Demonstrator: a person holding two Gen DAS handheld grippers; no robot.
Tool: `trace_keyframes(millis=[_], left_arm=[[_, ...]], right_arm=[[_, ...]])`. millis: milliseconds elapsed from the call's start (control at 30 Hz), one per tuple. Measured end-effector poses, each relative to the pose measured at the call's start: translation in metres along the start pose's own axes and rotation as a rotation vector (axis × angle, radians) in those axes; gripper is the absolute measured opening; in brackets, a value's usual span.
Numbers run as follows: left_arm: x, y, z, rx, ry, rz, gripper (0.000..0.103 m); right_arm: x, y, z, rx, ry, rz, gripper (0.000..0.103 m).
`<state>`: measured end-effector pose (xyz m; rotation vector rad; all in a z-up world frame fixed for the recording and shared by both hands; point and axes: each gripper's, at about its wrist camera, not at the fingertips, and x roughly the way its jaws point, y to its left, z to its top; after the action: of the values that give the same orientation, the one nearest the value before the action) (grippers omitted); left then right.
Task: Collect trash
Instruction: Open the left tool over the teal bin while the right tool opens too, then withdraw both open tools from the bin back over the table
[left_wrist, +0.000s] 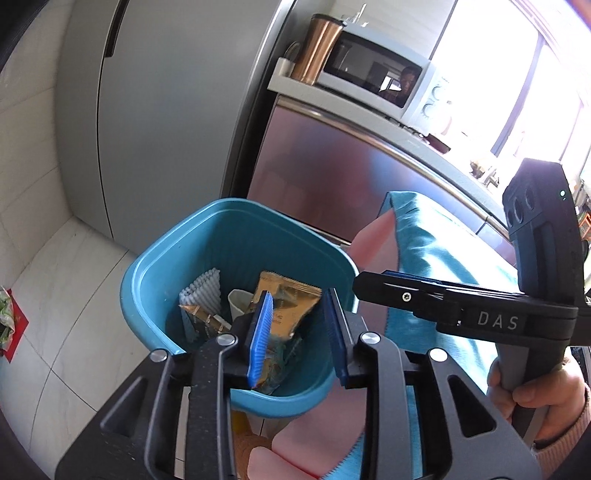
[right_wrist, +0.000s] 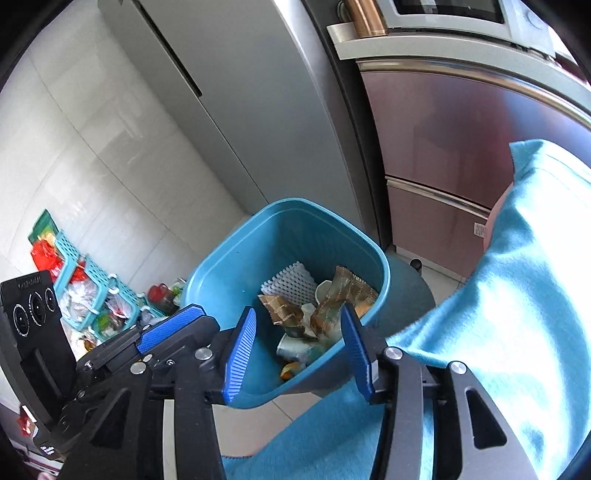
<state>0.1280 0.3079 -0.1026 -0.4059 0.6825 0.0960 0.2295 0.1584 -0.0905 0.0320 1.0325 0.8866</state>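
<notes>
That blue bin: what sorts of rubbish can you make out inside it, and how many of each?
In the blue bin, as far as shows:
Gold foil wrappers: 2, the other
White foam net sleeve: 1
White paper cups: 2, the other
Total: 5 seen; more may lie hidden beneath.

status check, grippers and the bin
Left gripper open, right gripper open, both empty over blue bin. Gold wrappers and foam already inside. Nothing blocking.
</notes>
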Motion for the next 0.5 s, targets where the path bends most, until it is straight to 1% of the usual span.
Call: trace_keyframes(millis=[100,233,300,333,433,500], left_arm=[[-0.010,-0.007,0.000,0.014,-0.016,-0.009,0.029],[-0.023,-0.019,-0.001,0.035,-0.035,-0.031,0.032],[-0.030,-0.026,-0.002,0.053,-0.045,-0.042,0.035],[-0.032,-0.032,-0.003,0.064,-0.049,-0.051,0.036],[-0.040,-0.051,-0.008,0.106,-0.051,-0.090,0.038],[-0.044,-0.068,-0.012,0.140,-0.047,-0.124,0.041]], right_arm=[[-0.013,-0.003,-0.005,0.004,-0.023,0.011,0.045],[-0.042,-0.008,-0.015,-0.001,-0.078,0.030,0.046],[-0.057,-0.012,-0.021,-0.004,-0.106,0.029,0.050],[-0.067,-0.013,-0.026,-0.008,-0.122,0.025,0.053],[-0.097,-0.020,-0.043,-0.017,-0.169,0.017,0.054],[-0.120,-0.028,-0.057,-0.019,-0.207,-0.003,0.054]])
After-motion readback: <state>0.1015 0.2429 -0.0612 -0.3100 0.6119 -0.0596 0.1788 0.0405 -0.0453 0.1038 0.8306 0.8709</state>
